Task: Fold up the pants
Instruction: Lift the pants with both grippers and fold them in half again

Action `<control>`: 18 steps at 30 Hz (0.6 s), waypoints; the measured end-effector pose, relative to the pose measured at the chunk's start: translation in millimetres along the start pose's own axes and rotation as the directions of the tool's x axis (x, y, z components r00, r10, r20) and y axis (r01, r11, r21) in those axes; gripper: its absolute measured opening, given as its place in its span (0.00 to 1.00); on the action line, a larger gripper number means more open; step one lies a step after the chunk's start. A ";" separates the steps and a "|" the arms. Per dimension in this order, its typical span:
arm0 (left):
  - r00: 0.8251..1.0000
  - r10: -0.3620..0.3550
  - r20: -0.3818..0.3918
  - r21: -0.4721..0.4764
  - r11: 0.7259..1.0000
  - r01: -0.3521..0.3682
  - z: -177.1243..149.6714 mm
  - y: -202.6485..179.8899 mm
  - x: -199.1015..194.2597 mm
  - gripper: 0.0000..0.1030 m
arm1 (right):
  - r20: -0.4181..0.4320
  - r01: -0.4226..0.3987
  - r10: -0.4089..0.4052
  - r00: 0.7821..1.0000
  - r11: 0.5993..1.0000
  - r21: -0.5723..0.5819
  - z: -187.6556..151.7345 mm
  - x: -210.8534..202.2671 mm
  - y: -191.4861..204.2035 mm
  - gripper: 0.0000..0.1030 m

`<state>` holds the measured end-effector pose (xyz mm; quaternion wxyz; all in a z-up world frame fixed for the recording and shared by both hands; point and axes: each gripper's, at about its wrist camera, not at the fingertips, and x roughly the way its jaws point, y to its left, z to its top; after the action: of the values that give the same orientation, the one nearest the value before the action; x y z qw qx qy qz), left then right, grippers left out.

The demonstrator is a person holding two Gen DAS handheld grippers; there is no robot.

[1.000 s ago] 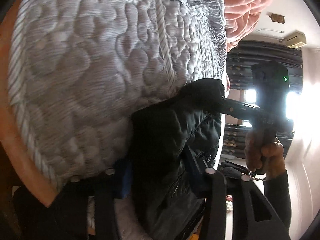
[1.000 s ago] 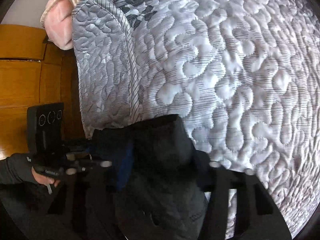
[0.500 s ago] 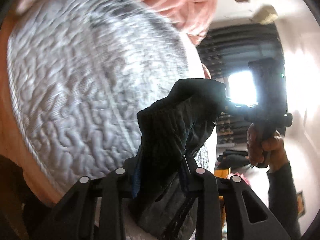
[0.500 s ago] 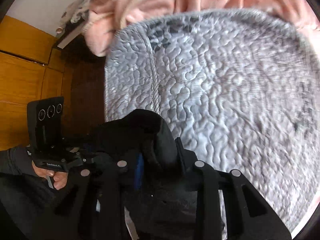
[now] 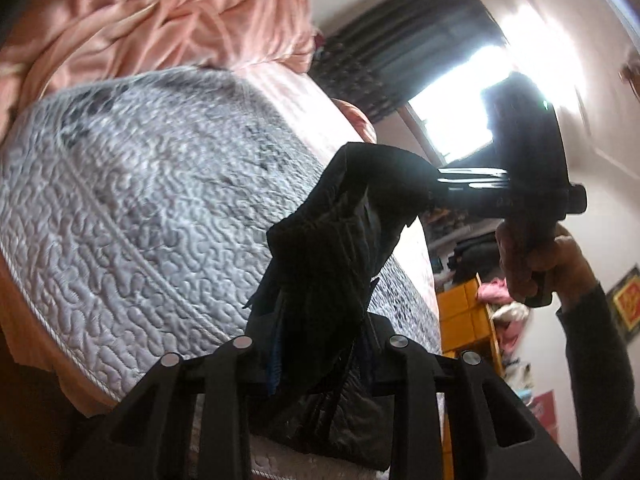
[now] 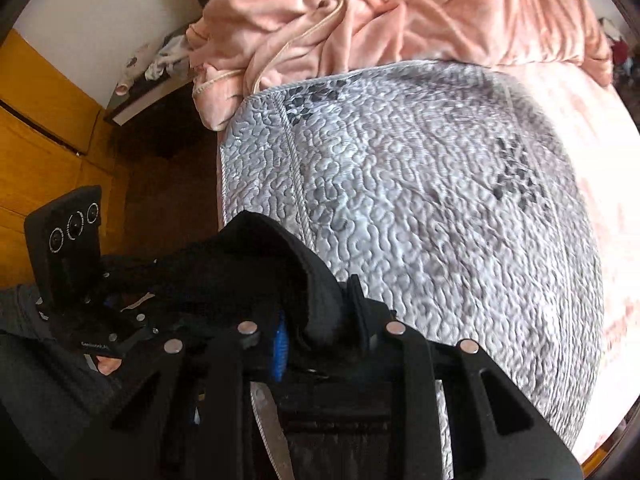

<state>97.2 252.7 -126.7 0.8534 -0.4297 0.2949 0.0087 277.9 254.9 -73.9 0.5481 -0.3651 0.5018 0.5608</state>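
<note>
Now clamped on black pants [image 5: 328, 256] with left gripper [image 5: 320, 344]. Likewise pinched by right gripper [image 6: 320, 332], lifted above grey quilted mattress [image 6: 440, 216].

No legible text — small labels blurred.

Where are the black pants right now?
The black pants hang between the left tongs and right tongs, above the grey quilted mattress.

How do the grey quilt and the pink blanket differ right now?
The grey quilt lies spread fairly flat with a stitched, bumpy pattern; the pink blanket is plain, plush and bunched in loose folds. The quilt has a corded edge; the blanket shows none. The blanket sits beyond the quilt's far edge. Both lie on the bed, away from the black pants.
</note>
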 end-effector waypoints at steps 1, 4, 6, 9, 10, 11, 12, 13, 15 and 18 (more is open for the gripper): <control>1.000 0.006 -0.002 0.027 1.000 -0.006 -1.6 -9.2 0.3 0.28 | 0.006 0.004 -0.004 1.000 1.000 0.003 -4.0 -4.0 0.2 0.24; 1.000 0.006 -0.011 0.078 0.997 -0.005 -6.4 -30.4 0.6 0.28 | 0.030 0.023 -0.024 0.999 0.999 0.022 -23.5 -22.7 0.0 0.23; 1.000 0.002 -0.019 0.105 0.995 0.000 -9.6 -43.9 0.3 0.28 | 0.046 0.030 -0.032 0.998 0.999 0.033 -33.5 -31.2 -1.0 0.23; 1.000 0.000 -0.025 0.142 0.990 0.003 -14.3 -60.8 -0.2 0.28 | 0.074 0.039 -0.043 0.996 0.998 0.054 -50.6 -45.5 -2.3 0.23; 1.000 0.001 -0.025 0.152 0.988 0.003 -15.8 -66.0 -0.6 0.28 | 0.082 0.040 -0.045 0.996 0.997 0.059 -55.7 -48.8 -2.9 0.23; 1.000 0.001 -0.027 0.162 0.987 0.004 -17.7 -71.7 -0.6 0.28 | 0.091 0.041 -0.047 0.995 0.997 0.064 -59.8 -51.9 -3.1 0.23; 1.000 0.001 -0.028 0.172 0.985 0.004 -19.1 -76.0 -0.3 0.28 | 0.103 0.041 -0.048 0.994 0.997 0.072 -65.7 -55.9 -4.2 0.23; 0.999 0.000 -0.032 0.182 0.983 0.006 -21.0 -81.4 0.6 0.28 | 0.110 0.041 -0.049 0.993 0.996 0.076 -70.0 -58.3 -4.9 0.23; 0.999 -0.001 -0.038 0.197 0.980 0.008 -23.5 -88.7 1.8 0.28 | 0.124 0.041 -0.051 0.991 0.996 0.085 -78.4 -63.0 -6.3 0.23; 0.999 0.002 -0.044 0.228 0.974 0.008 -28.3 -100.6 3.6 0.28 | 0.142 0.041 -0.055 0.988 0.994 0.098 -91.9 -70.4 -8.5 0.23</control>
<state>113.1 167.5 -68.2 0.8905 -0.3292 0.3120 -0.0363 282.7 148.0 -28.9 0.6133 -0.3090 0.4777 0.5478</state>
